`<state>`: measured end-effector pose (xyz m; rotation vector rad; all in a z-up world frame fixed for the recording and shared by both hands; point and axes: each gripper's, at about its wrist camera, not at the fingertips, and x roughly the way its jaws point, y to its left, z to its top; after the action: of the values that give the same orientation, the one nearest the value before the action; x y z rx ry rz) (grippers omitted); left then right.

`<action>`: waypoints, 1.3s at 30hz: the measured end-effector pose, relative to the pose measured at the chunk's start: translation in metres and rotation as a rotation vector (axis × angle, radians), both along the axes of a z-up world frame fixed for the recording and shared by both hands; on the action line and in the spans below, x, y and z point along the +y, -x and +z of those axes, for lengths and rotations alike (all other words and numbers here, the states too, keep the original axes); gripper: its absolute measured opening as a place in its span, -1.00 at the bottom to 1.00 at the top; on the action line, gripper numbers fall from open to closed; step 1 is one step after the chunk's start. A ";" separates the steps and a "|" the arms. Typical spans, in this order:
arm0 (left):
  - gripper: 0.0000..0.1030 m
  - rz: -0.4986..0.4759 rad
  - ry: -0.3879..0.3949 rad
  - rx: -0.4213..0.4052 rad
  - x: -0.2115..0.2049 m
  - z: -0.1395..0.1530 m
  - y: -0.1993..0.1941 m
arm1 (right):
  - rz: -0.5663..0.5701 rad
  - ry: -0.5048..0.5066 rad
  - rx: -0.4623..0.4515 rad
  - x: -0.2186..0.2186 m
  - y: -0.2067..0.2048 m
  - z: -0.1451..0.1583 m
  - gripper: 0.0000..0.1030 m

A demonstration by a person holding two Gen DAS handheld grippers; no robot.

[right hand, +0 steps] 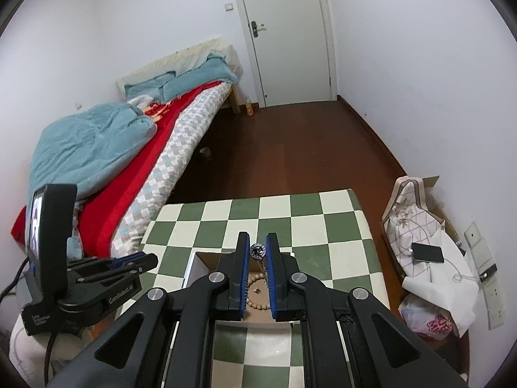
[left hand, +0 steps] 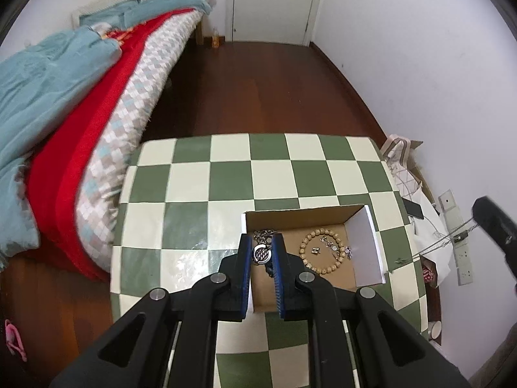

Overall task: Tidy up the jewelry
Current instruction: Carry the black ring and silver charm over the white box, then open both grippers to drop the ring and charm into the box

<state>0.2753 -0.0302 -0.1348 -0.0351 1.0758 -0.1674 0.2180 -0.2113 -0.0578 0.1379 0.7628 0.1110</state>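
An open cardboard box (left hand: pixel 326 223) sits on the green-and-cream checked table (left hand: pixel 226 174). It holds a wooden bead bracelet (left hand: pixel 305 242) and small silver pieces (left hand: pixel 336 247). My left gripper (left hand: pixel 261 249) is shut on a round silver pendant (left hand: pixel 261 253), held above the box's left end. My right gripper (right hand: pixel 257 245) is shut on a round silver piece (right hand: pixel 257 250) whose chain (right hand: pixel 263 268) hangs down over the box (right hand: pixel 200 265) and bracelet (right hand: pixel 255 304). The left gripper (right hand: pixel 142 260) shows at the left in the right wrist view. The right one is the dark shape (left hand: pixel 491 223) at the right edge.
A bed (left hand: pixel 97 129) with blue and red covers lies left of the table. Bags (right hand: pixel 416 223), a phone (right hand: pixel 428 252) on a cable and a power strip (right hand: pixel 484 265) crowd the floor on the right by the wall. A closed door (right hand: pixel 284 32) stands beyond bare wooden floor.
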 end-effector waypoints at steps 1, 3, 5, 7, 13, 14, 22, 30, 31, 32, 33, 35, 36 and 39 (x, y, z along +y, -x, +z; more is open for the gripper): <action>-0.81 -0.004 0.006 0.021 0.000 -0.006 -0.006 | 0.006 -0.002 0.015 0.002 -0.006 -0.005 -0.80; -0.81 -0.007 0.011 0.052 -0.001 -0.018 -0.016 | 0.013 -0.012 0.050 0.004 -0.017 -0.017 -0.80; -0.81 -0.012 0.013 0.076 -0.002 -0.027 -0.023 | 0.015 -0.021 0.087 0.004 -0.030 -0.031 -0.80; -0.81 -0.016 0.019 0.105 -0.004 -0.037 -0.031 | 0.015 -0.025 0.118 0.004 -0.040 -0.044 -0.80; -0.80 -0.037 0.034 0.170 -0.012 -0.059 -0.051 | 0.017 -0.046 0.218 0.001 -0.073 -0.081 -0.80; -0.80 -0.037 0.034 0.173 -0.014 -0.061 -0.053 | 0.021 -0.046 0.238 0.002 -0.079 -0.086 -0.80; -0.43 -0.019 0.030 0.181 -0.013 -0.063 -0.063 | 0.010 -0.059 0.364 -0.001 -0.108 -0.116 -0.75; 0.94 0.076 -0.029 0.113 0.007 -0.048 -0.059 | -0.028 -0.018 0.410 -0.008 -0.103 -0.126 0.05; 0.97 0.087 -0.051 0.104 0.009 -0.047 -0.057 | -0.036 0.001 0.421 -0.009 -0.101 -0.128 0.12; 0.97 0.096 -0.075 0.094 0.010 -0.046 -0.055 | -0.041 0.017 0.429 -0.008 -0.100 -0.129 0.20; 0.97 0.105 -0.096 0.086 0.012 -0.046 -0.053 | -0.046 0.034 0.436 -0.008 -0.098 -0.130 0.48; 0.98 0.120 -0.133 0.068 0.014 -0.046 -0.046 | -0.051 0.072 0.456 -0.006 -0.094 -0.135 0.87; 0.99 0.133 -0.153 0.055 0.015 -0.047 -0.041 | -0.056 0.094 0.469 -0.005 -0.091 -0.138 0.92; 0.99 0.145 -0.183 0.045 0.016 -0.050 -0.029 | -0.053 0.137 0.495 -0.001 -0.083 -0.145 0.95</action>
<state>0.3039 -0.0138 -0.1846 0.0475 1.1259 0.0634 0.3014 -0.2126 -0.2033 0.0538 1.2567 -0.0293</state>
